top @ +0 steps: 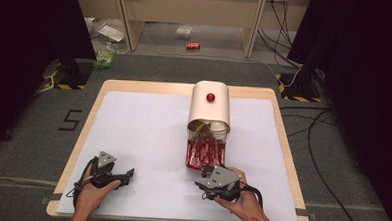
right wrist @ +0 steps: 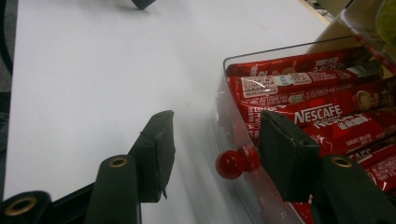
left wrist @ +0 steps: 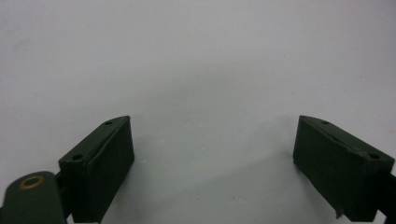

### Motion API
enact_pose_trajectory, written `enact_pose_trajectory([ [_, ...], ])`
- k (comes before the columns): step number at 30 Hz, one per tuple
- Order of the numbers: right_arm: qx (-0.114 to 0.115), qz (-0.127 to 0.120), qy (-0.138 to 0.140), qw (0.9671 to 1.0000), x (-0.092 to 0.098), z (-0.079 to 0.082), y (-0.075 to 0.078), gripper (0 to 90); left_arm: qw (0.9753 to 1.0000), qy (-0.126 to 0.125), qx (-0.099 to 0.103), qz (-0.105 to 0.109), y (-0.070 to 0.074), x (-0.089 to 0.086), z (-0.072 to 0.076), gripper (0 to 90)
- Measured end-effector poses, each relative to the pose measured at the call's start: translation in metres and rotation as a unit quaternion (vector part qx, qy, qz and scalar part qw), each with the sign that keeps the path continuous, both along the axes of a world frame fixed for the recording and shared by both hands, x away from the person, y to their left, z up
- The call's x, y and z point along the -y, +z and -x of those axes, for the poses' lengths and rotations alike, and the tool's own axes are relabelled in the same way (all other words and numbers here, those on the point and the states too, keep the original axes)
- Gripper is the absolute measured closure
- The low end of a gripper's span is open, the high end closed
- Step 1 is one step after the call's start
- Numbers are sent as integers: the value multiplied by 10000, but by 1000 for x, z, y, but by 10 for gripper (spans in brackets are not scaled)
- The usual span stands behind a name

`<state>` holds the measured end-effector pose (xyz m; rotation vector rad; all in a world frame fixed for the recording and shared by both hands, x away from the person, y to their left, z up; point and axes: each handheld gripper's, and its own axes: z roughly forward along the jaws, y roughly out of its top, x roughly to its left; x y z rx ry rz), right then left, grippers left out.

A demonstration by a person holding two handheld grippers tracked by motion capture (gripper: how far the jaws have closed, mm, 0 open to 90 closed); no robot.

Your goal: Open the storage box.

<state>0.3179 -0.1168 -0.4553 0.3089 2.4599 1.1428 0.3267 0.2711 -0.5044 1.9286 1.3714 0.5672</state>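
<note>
A cream box (top: 210,110) with a rounded lid and a red knob on top stands at mid-table. Its clear drawer (top: 204,152) is pulled out toward me and holds several red Nescafe sachets (right wrist: 322,112). The drawer's small red knob (right wrist: 230,164) sits between the jaws of my right gripper (right wrist: 217,127), which is open and not touching it. From above, the right gripper (top: 207,177) is at the drawer's front end. My left gripper (top: 126,176) rests near the table's front left. Its jaws are open over the bare white mat (left wrist: 201,70), and the left gripper (left wrist: 212,126) holds nothing.
The white mat (top: 142,138) covers most of the wooden table (top: 83,130). A tip of the other gripper (right wrist: 142,3) shows at the top of the right gripper view. Beyond the table lie a red can (top: 193,46), bags, cables and black stands.
</note>
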Motion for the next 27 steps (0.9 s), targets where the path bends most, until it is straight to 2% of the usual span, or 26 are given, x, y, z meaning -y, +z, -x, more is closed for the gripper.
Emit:
enact_pose_trajectory([
  [8, -114, 116, 165, 9997, 0, 7, -3, 499, 10000, -1, 0, 0, 0, 0, 0, 118],
  [27, -242, 124, 229, 9994, 1, 20, -2, 485, 10000, -1, 1, 0, 0, 0, 0, 118],
])
